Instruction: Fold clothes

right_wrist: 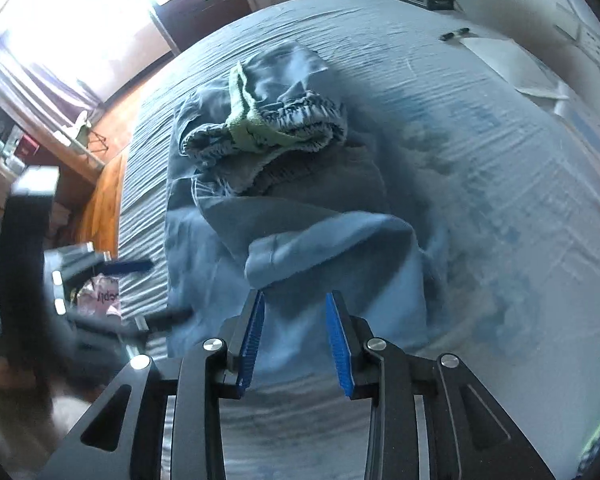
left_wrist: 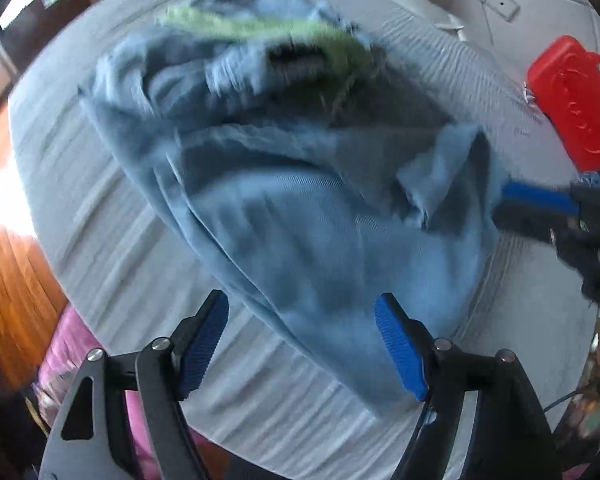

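Garment: blue garment point(left_wrist: 308, 216) lies crumpled on the bed point(left_wrist: 112, 248), spread from the near edge toward the middle; the left wrist view is blurred.
Waistband: gathered blue-and-white band with a light green lining point(right_wrist: 260, 132) sits bunched at the far end of the garment.
Fold: one flap of the cloth point(right_wrist: 328, 240) is turned over onto the rest, just beyond the right gripper.
Left gripper: left gripper point(left_wrist: 300, 340) hangs over the near hem with its blue pads wide apart; cloth lies under the gap, nothing is pinched.
Right gripper: right gripper point(right_wrist: 296, 340) sits over the near hem, pads parted and empty; in the left wrist view its blue pad reaches the garment's right edge, but whether it touches cannot be told.
Bedding: pale grey ribbed cover, wrinkled.
Red container: red plastic container point(left_wrist: 576, 96) lies on the bed, well apart from the garment.
Papers: white sheets point(right_wrist: 512, 64) lie at the far corner, with a dark pen point(right_wrist: 454, 34) beside them.
Floor: wooden floor point(left_wrist: 8, 264) beside the bed.
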{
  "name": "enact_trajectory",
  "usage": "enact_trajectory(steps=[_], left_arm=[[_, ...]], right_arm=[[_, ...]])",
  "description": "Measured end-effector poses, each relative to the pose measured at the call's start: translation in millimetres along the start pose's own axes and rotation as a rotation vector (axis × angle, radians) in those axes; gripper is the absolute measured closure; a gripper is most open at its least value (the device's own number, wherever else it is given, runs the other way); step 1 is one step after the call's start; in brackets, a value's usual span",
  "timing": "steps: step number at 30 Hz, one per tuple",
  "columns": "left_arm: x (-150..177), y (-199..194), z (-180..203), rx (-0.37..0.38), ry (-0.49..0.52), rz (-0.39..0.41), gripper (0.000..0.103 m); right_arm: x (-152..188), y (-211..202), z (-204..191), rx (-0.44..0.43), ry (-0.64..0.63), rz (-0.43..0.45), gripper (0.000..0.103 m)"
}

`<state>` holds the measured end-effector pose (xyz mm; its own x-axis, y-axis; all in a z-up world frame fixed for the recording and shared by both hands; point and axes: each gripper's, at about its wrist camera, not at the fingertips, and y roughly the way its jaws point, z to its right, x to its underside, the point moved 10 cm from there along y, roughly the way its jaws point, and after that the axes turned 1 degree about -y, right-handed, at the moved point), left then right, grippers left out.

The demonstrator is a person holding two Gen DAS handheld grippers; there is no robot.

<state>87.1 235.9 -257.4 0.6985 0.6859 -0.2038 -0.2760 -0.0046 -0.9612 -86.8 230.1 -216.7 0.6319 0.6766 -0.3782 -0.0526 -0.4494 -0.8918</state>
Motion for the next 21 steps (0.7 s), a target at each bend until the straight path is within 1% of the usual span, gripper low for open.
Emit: enact_trajectory(steps=[3, 4, 6, 7, 10, 12, 14, 15, 17, 20, 21], left_arm=[[16.0, 7.5, 10.0, -0.005, -0.023, -0.018, 0.028], [20.4, 10.2, 12.5, -0.008, -0.021, -0.026, 0.028], [26.5, 14.5, 17.1, -0.03, -0.007, -0.03, 0.036], [27.2, 15.1, 19.3, -0.049, 0.004, -0.028, 0.038], [27.9, 15.0, 18.8, -0.054, -0.019, -0.033, 0.038], [28.8, 14.6, 17.2, -0.05, -0.038, -0.045, 0.038], [29.9, 14.3, 15.9, -0.049, -0.053, -0.056, 0.038], [30.3, 14.4, 15.8, -0.053, -0.056, -0.059, 0.038], [31.2, 14.5, 16.0, -0.063, -0.059, -0.064, 0.038], [32.8, 14.5, 16.1, -0.073, -0.066, -0.071, 0.038], [33.3, 14.5, 16.1, -0.077, -0.067, -0.073, 0.038]], right_arm=[[-1.5, 5.3, -11.5, -0.018, -0.073, -0.004, 0.067], [-1.5, 7.3, -14.9, -0.009, -0.117, -0.01, 0.066], [-2.0, 10.2, -15.4, 0.028, -0.21, -0.018, 0.065], [-2.4, 10.8, -15.4, 0.041, -0.256, -0.017, 0.065], [-8.0, 7.9, -13.5, 0.05, -0.371, -0.002, 0.064], [-14.4, 7.4, -11.5, 0.052, -0.434, 0.007, 0.06], [-19.4, 4.8, -11.4, 0.044, -0.498, 0.012, 0.054], [-23.0, 6.5, -12.1, 0.039, -0.523, 0.011, 0.053], [-23.7, 12.0, -14.3, 0.026, -0.59, -0.012, 0.05], [-15.2, 23.1, -11.3, 0.025, -0.675, -0.057, 0.05], [-14.9, 27.5, -8.3, 0.04, -0.699, -0.055, 0.05]])
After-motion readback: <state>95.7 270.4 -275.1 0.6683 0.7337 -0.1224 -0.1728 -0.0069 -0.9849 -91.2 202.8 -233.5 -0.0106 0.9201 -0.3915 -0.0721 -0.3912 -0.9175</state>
